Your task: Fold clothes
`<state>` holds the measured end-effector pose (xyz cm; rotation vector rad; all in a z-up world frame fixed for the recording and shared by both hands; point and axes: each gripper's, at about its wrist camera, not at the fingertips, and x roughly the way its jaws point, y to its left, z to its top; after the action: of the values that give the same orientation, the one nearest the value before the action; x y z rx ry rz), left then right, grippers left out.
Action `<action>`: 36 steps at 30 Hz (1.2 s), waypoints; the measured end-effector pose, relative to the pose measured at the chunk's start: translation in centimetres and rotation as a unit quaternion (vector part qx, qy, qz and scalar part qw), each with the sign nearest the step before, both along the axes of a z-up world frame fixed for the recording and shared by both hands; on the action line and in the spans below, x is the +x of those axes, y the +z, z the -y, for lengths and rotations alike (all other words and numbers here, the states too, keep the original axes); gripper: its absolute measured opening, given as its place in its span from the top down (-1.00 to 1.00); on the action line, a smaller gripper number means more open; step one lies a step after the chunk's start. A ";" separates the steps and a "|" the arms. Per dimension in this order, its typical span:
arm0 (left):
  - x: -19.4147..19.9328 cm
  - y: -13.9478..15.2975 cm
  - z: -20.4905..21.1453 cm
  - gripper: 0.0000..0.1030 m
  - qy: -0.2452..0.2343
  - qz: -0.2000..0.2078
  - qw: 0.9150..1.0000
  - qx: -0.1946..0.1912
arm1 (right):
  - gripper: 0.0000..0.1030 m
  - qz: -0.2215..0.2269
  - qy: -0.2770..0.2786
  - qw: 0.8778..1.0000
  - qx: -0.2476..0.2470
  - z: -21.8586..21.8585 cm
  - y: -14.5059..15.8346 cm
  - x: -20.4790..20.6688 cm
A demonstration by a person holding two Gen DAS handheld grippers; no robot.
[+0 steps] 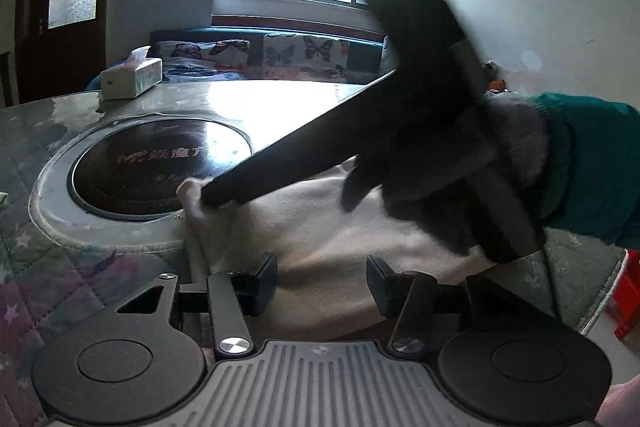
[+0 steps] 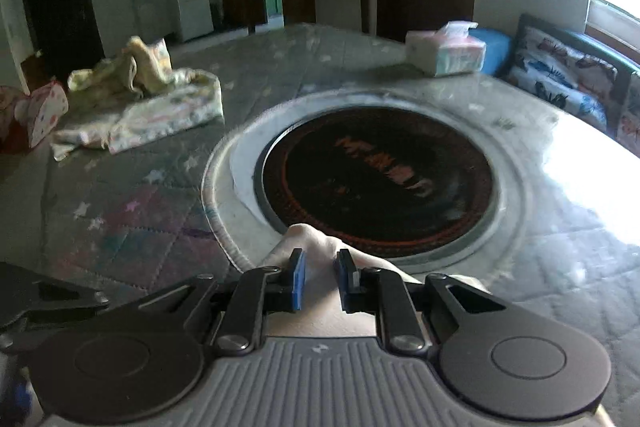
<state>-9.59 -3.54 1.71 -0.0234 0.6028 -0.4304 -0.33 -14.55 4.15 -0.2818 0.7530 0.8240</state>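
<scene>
Left wrist view took in a quilted table cover with a round dark hotplate set in its middle; a cream-white garment lay rumpled across the cover beside the plate, soft and plain; a tissue box held one tissue standing up from its slot; the left gripper stood released, jaws apart just over the cloth, nothing between the pads; the right gripper, held by a grey-gloved hand, was clenched on a peak of the garment at the plate's edge; a pale yellow heap of clothes lay well apart.
</scene>
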 end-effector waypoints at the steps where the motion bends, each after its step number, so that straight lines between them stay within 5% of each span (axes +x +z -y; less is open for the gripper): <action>1: -0.1 -0.1 -0.1 -0.09 0.001 -0.001 1.000 -0.001 | 0.66 0.003 0.000 1.000 -0.003 -0.4 -0.4 0.1; 12: -0.1 1.2 -2.2 -0.10 0.001 -0.004 0.999 -0.035 | 0.62 0.036 -0.027 0.999 0.019 5.1 3.6 -2.0; 19: 3.3 2.5 -2.8 -0.10 0.033 0.013 0.996 -0.079 | 0.41 0.046 -0.067 0.997 -0.006 9.0 1.8 -5.3; 24: 6.1 1.2 -2.3 -0.07 0.053 -0.016 0.994 -0.090 | 0.30 0.062 -0.064 0.996 -0.009 9.6 0.6 -8.1; 36: 6.7 -0.7 -2.2 -0.09 0.067 -0.029 0.996 -0.056 | 0.08 0.081 -0.092 0.992 0.009 13.4 -0.2 -12.9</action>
<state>-2.85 -1.33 1.05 -0.1824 0.6300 -0.3341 -13.24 -27.99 3.91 -0.2565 0.6086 0.6244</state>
